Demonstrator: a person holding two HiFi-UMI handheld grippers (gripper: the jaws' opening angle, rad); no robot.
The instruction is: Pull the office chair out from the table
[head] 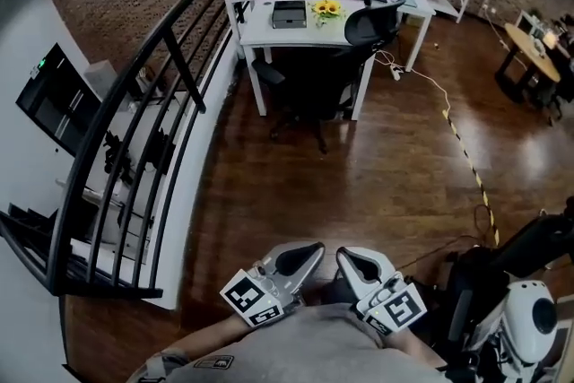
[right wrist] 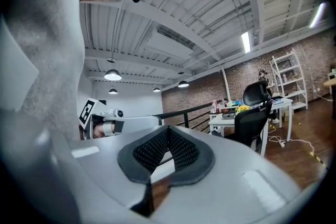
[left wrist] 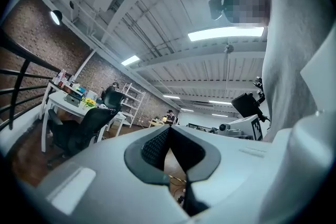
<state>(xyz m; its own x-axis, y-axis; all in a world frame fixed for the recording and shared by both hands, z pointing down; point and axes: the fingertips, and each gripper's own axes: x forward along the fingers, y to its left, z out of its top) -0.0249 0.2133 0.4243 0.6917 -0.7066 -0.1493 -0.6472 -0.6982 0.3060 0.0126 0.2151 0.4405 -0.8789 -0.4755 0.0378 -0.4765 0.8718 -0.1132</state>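
The office chair (head: 369, 24) is black and stands at the far side of the room, its seat tucked under the white worktop (head: 265, 37) and its backrest against the front edge. The wooden floor (head: 359, 184) lies between it and both grippers, so they are well apart from it.

The left gripper (head: 309, 252) and the right gripper (head: 352, 257) are held side by side close to the person's body. Each has its jaws together on nothing. Their cubes carry black-and-white square markers with no letters. A small patch on the grey shirt (head: 212, 362) is too small to read.

Only the head view shows the worktop from above, with yellow flowers (head: 326, 9), a grey flat device (head: 289, 14) and clutter along the back. It also shows the black railing (head: 161, 94) at the left.

The left gripper view shows the chair (left wrist: 80, 127) from the side, the ceiling lamps (left wrist: 226, 34) and a distant person (left wrist: 169, 114). The right gripper view shows the chair (right wrist: 253, 115) before the brick wall (right wrist: 210, 86).
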